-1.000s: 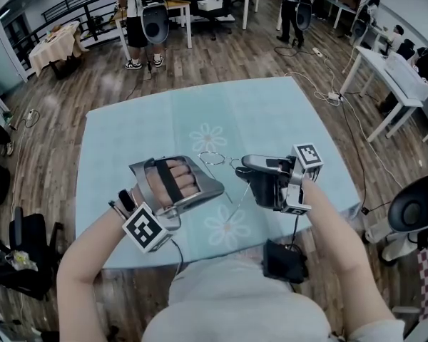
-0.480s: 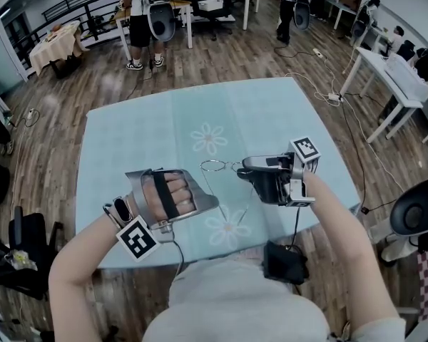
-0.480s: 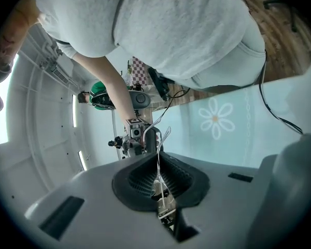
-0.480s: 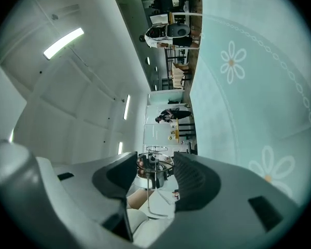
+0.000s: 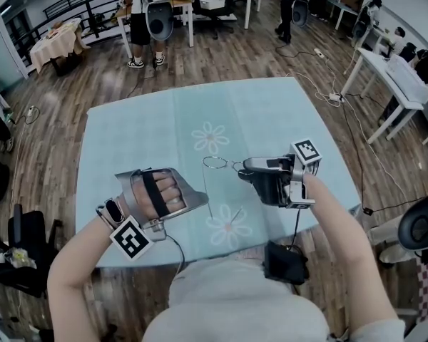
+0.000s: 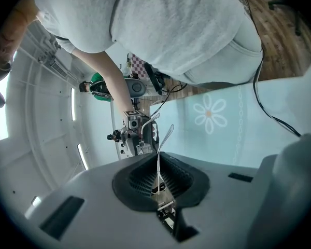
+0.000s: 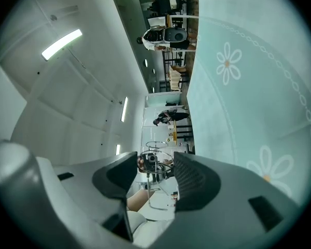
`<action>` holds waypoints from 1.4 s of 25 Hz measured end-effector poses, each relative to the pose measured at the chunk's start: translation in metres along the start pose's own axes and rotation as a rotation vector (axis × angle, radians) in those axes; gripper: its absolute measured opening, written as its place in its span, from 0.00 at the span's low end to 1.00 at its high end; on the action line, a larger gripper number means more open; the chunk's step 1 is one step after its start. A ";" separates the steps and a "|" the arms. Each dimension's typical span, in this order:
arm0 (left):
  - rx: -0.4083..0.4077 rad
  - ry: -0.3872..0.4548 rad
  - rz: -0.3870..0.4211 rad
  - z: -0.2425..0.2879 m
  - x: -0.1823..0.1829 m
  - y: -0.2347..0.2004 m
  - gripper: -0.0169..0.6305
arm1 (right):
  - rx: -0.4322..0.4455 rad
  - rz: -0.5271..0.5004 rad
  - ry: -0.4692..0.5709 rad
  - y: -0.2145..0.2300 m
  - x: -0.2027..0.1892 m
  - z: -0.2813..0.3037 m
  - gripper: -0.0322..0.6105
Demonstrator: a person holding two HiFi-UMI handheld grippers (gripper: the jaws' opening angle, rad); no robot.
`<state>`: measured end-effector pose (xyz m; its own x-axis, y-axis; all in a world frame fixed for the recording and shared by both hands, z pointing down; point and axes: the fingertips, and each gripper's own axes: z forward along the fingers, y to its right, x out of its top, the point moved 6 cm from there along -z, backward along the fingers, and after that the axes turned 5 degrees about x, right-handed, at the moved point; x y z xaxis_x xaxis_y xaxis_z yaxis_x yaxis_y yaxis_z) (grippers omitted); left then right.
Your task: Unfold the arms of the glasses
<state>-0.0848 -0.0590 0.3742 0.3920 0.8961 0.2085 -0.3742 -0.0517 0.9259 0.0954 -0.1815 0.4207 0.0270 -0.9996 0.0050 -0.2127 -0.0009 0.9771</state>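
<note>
Holds the glasses (image 5: 214, 164) over the worktop (image 5: 135, 134), toward its near edge, between both claws. Clenches the left claw (image 5: 200, 204) on the end of one thin arm (image 6: 165, 139), angled away from the lenses. Grasps a wire lens rim in the right claw (image 5: 242, 169), both pads touching the wire across its width.

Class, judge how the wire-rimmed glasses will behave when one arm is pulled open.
The glasses look thin-wired, so probably light and easily bent. Their arm, pinched in the left tool, is a slim strip, likely springy, not stiff. The right tool holds them by bare wire, which may twist or slip.
</note>
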 end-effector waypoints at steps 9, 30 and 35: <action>0.003 -0.097 -0.063 -0.011 -0.014 0.007 0.06 | -0.012 -0.005 0.030 -0.001 0.003 -0.002 0.40; 0.150 -0.385 -0.524 -0.015 -0.046 0.037 0.06 | -0.041 -0.063 0.249 0.007 0.014 -0.013 0.40; 0.247 -0.471 -0.700 -0.012 -0.052 0.044 0.05 | -0.035 -0.080 0.360 0.008 0.010 -0.013 0.40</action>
<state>-0.1321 -0.1027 0.4002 0.7900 0.4853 -0.3747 0.2530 0.2987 0.9202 0.1065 -0.1909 0.4313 0.3857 -0.9226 -0.0035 -0.1627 -0.0717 0.9841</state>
